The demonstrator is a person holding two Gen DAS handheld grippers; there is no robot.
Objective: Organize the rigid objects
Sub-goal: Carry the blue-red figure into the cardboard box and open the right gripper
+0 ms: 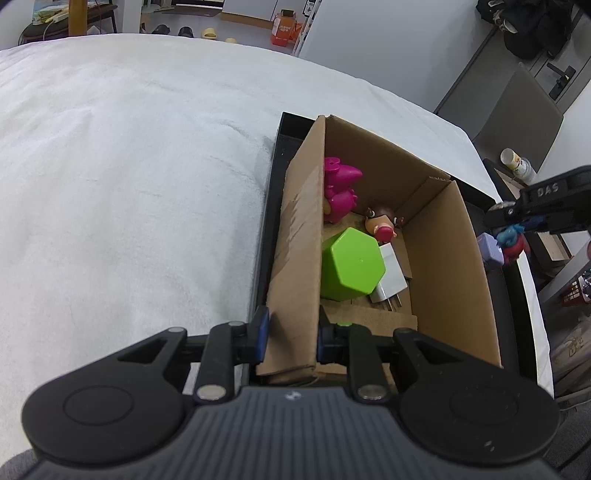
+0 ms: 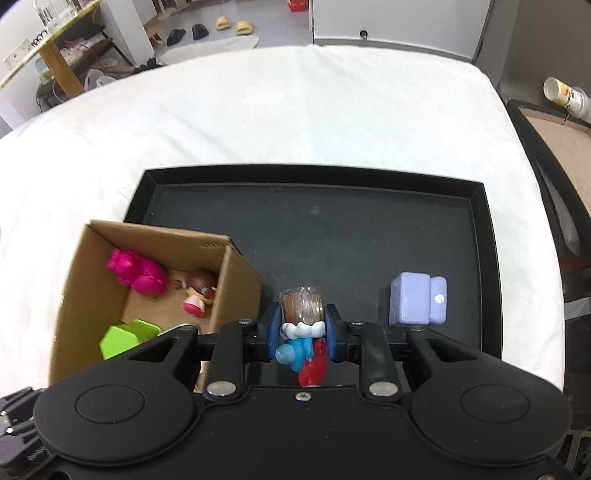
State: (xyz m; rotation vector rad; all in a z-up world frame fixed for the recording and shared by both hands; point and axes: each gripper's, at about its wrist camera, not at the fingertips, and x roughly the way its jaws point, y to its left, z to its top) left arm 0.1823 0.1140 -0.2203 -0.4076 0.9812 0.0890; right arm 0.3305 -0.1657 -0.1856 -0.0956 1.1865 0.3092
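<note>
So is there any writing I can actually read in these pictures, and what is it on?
"DAS": raised letters on the black body of the right gripper, seen from the left camera.
Orange box on the floor far behind the bed: it has print, too small to read.
White bottle beside the bed: its label is blurred, not readable.
Cardboard box, toys and black tray: no writing visible.

The left claw (image 1: pixel 291 334) is pointing steeply down, its blue pads pinching the near wall of the cardboard box (image 1: pixel 295 258). The right claw (image 2: pixel 302 332) is hanging to the right of that box, angled steeply down, its pads clamping a small blue-and-red figurine (image 2: pixel 304 350).
</note>
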